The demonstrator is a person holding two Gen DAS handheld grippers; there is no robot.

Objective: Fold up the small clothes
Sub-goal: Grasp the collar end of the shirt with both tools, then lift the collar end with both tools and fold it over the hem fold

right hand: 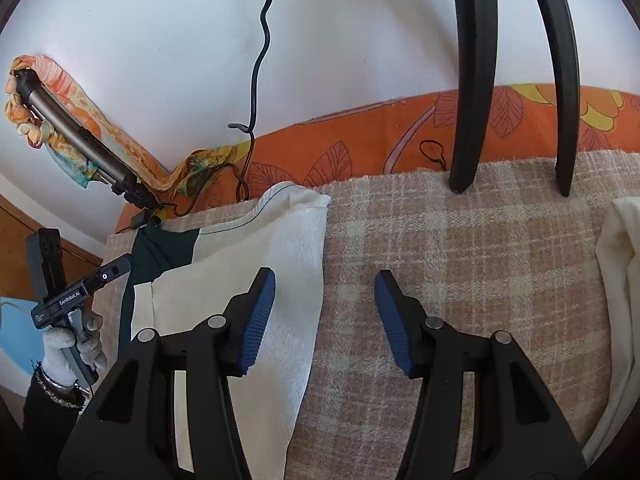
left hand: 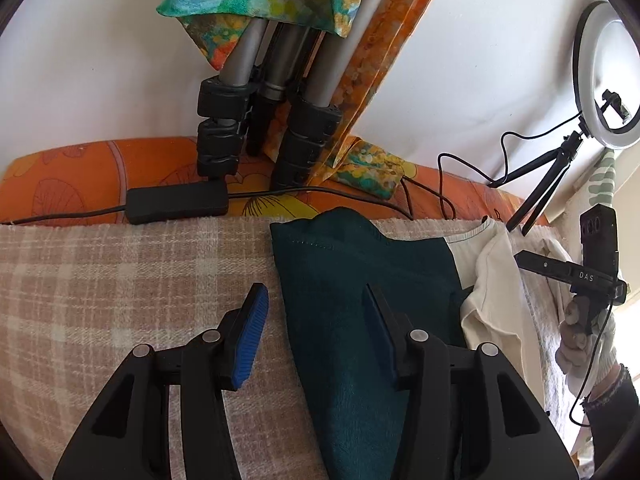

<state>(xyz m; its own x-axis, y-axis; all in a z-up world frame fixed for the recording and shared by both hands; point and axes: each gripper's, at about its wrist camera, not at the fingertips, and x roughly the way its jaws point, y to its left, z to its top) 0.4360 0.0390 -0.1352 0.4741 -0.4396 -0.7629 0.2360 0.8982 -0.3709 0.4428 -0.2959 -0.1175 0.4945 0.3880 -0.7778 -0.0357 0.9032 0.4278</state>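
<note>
Approaching: both grippers above the garment, nothing held.
Left gripper (left hand: 316,320): fingers apart over green half (left hand: 360,300).
Right gripper (right hand: 324,312): fingers apart, straddling cream half's (right hand: 280,280) right edge.
Garment: flat on plaid blanket (right hand: 460,260).
Next: likely pinch near edges, fold.
Far: tripod (left hand: 260,92), wall.

Both grippers (left hand: 316,300) (right hand: 325,292) — fingers apart, empty

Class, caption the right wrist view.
Open right tongs hover over a cream garment's edge on a checked blanket.
</note>
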